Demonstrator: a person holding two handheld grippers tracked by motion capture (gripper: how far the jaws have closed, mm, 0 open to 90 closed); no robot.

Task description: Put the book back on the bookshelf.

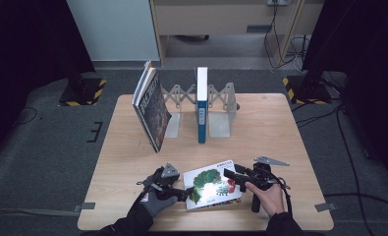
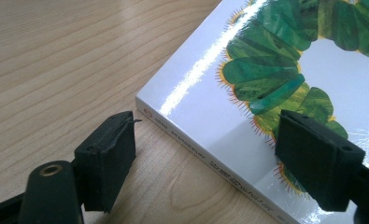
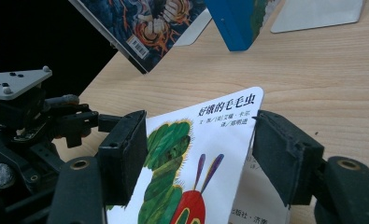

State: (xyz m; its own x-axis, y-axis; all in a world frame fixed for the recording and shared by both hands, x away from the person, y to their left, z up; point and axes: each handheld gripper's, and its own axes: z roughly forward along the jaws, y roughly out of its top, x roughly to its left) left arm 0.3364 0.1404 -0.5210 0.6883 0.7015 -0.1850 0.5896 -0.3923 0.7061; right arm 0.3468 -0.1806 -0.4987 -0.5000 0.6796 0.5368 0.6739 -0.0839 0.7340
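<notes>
Currently we're lifting the caterpillar book (image 1: 212, 186) cover — right gripper (image 3: 198, 154) pinches its corner, left gripper (image 2: 205, 154) gapes at the spine — next, close left.

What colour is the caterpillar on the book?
Green with a red head; the caterpillar shows best in the right gripper view.

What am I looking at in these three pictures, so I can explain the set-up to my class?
A person works at a wooden table, with a hand-held two-jaw gripper in each hand. One picture looks down from above; the others come from cameras riding on the grippers. A caterpillar picture book lies near the person. Farther back, a blue book stands and a dark book leans in a metal rack. The left gripper is open, straddling the book's spine. The cover's corner sits between the right gripper jaws; whether they pinch it is unclear.
</notes>
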